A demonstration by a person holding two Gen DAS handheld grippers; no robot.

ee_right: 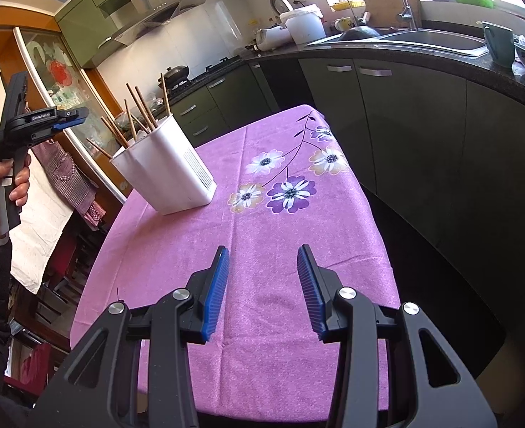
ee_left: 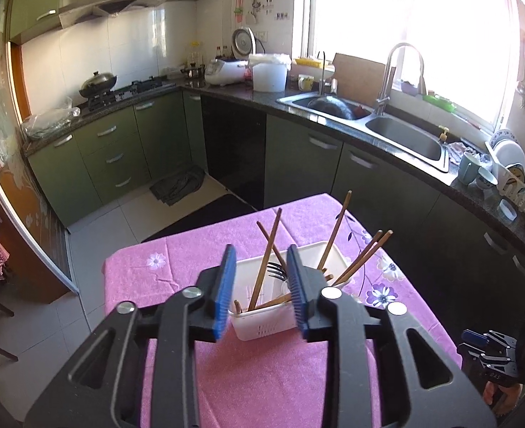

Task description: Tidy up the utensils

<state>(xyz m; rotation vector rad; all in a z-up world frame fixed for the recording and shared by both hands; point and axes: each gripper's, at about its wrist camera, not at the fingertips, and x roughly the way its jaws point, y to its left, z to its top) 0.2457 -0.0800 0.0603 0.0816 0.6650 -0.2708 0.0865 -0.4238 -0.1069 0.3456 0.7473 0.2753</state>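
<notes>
A white utensil holder point(ee_left: 262, 324) stands on the pink flowered tablecloth point(ee_left: 262, 374). Several wooden chopsticks point(ee_left: 333, 235) and a metal fork point(ee_left: 276, 271) stick out of it. My left gripper point(ee_left: 260, 260) hovers just above and in front of the holder, open, with nothing between its blue pads. In the right wrist view the holder point(ee_right: 176, 174) sits at the table's left side, and the left gripper point(ee_right: 80, 116) is held in a hand up and to its left. My right gripper point(ee_right: 263, 249) is open over bare cloth point(ee_right: 262, 214), well short of the holder.
A dark counter point(ee_left: 440, 178) with a double sink point(ee_left: 401, 139) runs along the far and right sides, close to the table's right edge. A mug point(ee_right: 499, 44) and bowls sit on it. Tiled floor point(ee_left: 94, 242) lies to the left.
</notes>
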